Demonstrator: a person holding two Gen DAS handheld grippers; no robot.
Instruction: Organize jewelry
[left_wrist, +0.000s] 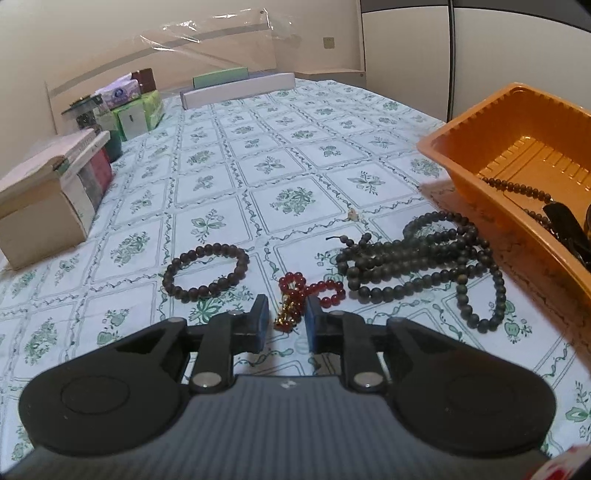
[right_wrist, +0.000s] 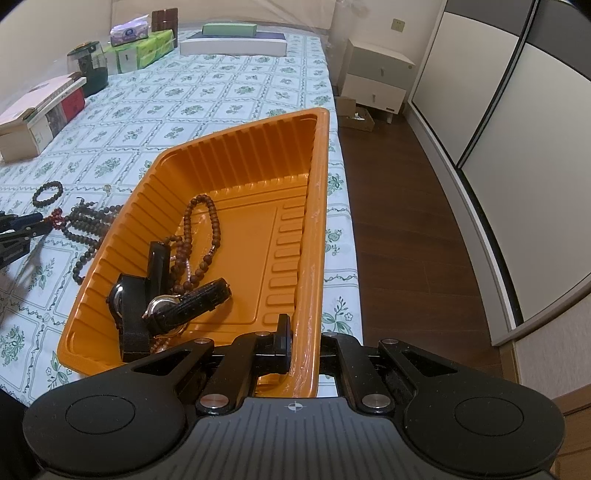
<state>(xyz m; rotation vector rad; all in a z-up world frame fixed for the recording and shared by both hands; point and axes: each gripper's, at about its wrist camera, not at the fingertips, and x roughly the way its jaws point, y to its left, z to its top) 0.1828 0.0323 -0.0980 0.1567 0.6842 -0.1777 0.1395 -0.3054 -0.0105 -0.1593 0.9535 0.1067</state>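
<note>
A red bead bracelet (left_wrist: 310, 290) with a gold charm lies on the floral tablecloth. My left gripper (left_wrist: 286, 317) is open, its blue pads on either side of the charm end; it also shows in the right wrist view (right_wrist: 38, 221). A dark bead bracelet (left_wrist: 207, 271) lies to the left and a long dark bead necklace (left_wrist: 424, 258) to the right. The orange tray (right_wrist: 236, 155) holds a brown bead necklace (right_wrist: 201, 236) and two black-strapped watches (right_wrist: 177, 306). My right gripper (right_wrist: 304, 343) is shut on the tray's right rim.
Boxes (left_wrist: 48, 192), tissue packs (left_wrist: 138, 110) and a dark jar (right_wrist: 88, 68) line the table's left side. A long white box (left_wrist: 236, 90) lies at the back. The table edge and wooden floor (right_wrist: 406, 221) are to the right of the tray.
</note>
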